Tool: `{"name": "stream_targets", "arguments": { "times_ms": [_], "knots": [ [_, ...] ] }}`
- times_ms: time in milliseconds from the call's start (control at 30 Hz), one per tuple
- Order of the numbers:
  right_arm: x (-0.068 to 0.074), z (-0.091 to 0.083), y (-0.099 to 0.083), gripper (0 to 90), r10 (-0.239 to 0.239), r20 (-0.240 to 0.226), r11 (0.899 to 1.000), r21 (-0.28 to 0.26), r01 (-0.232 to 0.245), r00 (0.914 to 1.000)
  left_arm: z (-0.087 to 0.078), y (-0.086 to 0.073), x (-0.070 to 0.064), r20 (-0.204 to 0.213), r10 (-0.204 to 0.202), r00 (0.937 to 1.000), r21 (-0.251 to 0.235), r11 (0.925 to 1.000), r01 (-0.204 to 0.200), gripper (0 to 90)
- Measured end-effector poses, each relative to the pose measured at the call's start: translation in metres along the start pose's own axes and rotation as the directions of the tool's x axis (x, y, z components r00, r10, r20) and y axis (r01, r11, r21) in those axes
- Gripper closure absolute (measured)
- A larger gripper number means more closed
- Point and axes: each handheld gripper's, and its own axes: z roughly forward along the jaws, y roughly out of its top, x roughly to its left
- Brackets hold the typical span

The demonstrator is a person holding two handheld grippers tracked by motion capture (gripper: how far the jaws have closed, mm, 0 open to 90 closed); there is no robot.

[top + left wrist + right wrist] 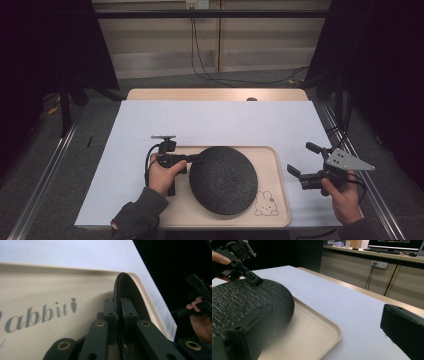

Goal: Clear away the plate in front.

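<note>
A round black textured plate point(223, 180) lies over a beige tray point(277, 200) with a rabbit drawing. My left gripper point(192, 158) is shut on the plate's left rim. In the left gripper view its jaws pinch the plate point(130, 295) edge-on, above the tray point(37, 290) printed "Rabbit". I cannot tell whether the plate is lifted off the tray. My right gripper point(301, 160) is held off the tray's right side, open and holding nothing. In the right gripper view its gripper point(327, 330) looks across the plate point(242, 300) and the tray point(312, 335) toward the left gripper point(253, 278).
A white sheet point(215, 120) covers the wooden table point(215, 94). Cables point(200, 55) hang down at the back. Metal rails point(45, 170) run along both sides of the table. A desk with a monitor point(394, 243) stands far behind in the right gripper view.
</note>
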Motion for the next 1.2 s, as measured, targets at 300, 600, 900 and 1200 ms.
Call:
{"name": "stream_targets", "arguments": {
  "times_ms": [300, 600, 900, 1200],
  "knots": [
    [0.0002, -0.0001, 0.0000, 0.0, 0.004, -0.003, 1.000, 0.002, -0.004, 1.0000, 0.0027, -0.0026, 0.0019, -0.048, 0.035, 0.9982, -0.003, 0.9994, -0.035, 81.7],
    [0.0000, -0.0009, 0.0000, 0.0, 0.004, -0.003, 1.000, 0.001, -0.004, 1.0000, 0.0058, -0.0041, 0.0019, -0.072, 0.053, 0.9960, -0.009, 0.9985, -0.054, 80.2],
    [-0.0001, -0.0004, -0.0001, 0.0, 0.001, -0.004, 1.000, 0.001, -0.001, 1.0000, 0.0078, -0.0064, 0.0056, -0.101, 0.052, 0.9935, -0.018, 0.9983, -0.055, 79.1],
    [-0.0005, 0.0016, -0.0005, 0.0, -0.008, -0.007, 1.000, 0.007, 0.008, 0.9999, 0.0087, -0.0098, 0.0093, -0.125, 0.052, 0.9909, -0.009, 0.9985, -0.053, 77.9]
  ]
}}
